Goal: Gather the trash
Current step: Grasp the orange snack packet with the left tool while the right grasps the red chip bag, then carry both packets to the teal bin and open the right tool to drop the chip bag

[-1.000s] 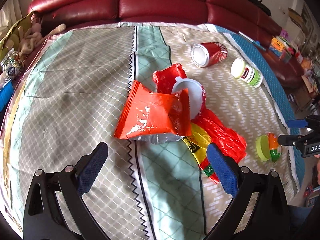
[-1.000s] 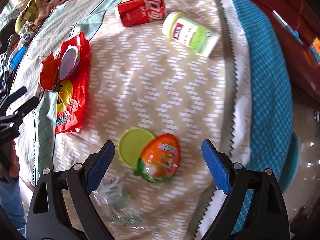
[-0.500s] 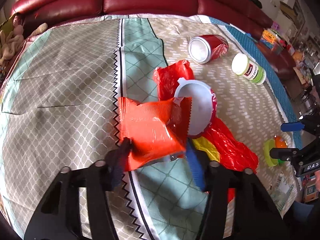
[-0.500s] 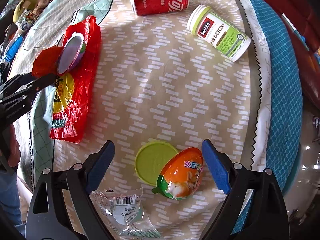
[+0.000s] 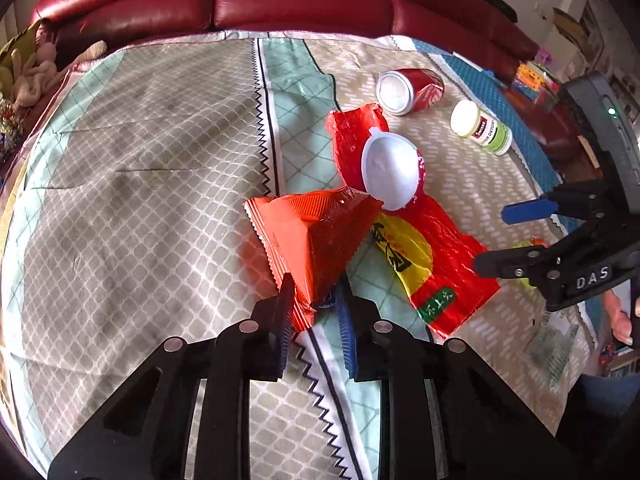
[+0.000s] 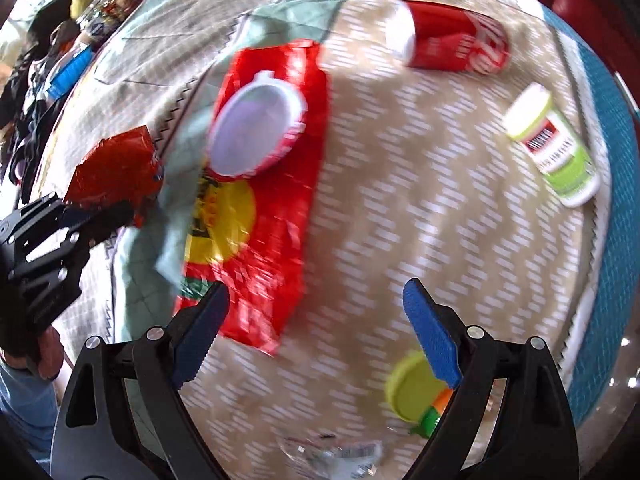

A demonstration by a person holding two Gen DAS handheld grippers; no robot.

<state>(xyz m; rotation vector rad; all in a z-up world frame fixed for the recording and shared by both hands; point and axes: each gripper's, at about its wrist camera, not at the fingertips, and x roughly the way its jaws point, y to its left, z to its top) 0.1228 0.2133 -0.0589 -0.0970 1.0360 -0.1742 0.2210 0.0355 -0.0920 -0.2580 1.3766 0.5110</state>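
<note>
An orange snack bag (image 5: 316, 236) lies crumpled on the patterned cloth. My left gripper (image 5: 314, 304) has the bag's near corner between its pads, and its jaws are closing on it. Beside the bag lie a red and yellow wrapper (image 5: 436, 264) and a white-lidded cup (image 5: 390, 172) resting on that wrapper. My right gripper (image 6: 316, 312) hangs open over the cloth, nothing between its fingers, its left tip over the near edge of the red wrapper (image 6: 272, 208). An orange egg toy (image 6: 436, 412) with a green lid (image 6: 412, 388) sits under its right finger.
A red cola can (image 5: 412, 90) and a green-labelled white bottle (image 5: 482, 128) lie on their sides at the far right. A clear plastic wrapper (image 6: 332, 452) lies at the near edge. A red leather sofa (image 5: 304, 0) runs behind. Soft toys (image 5: 36, 72) sit far left.
My left jaws went from wide apart to closed on the orange bag, which has crumpled into a peak. My right gripper has slid from over the egg toy toward the red wrapper.
</note>
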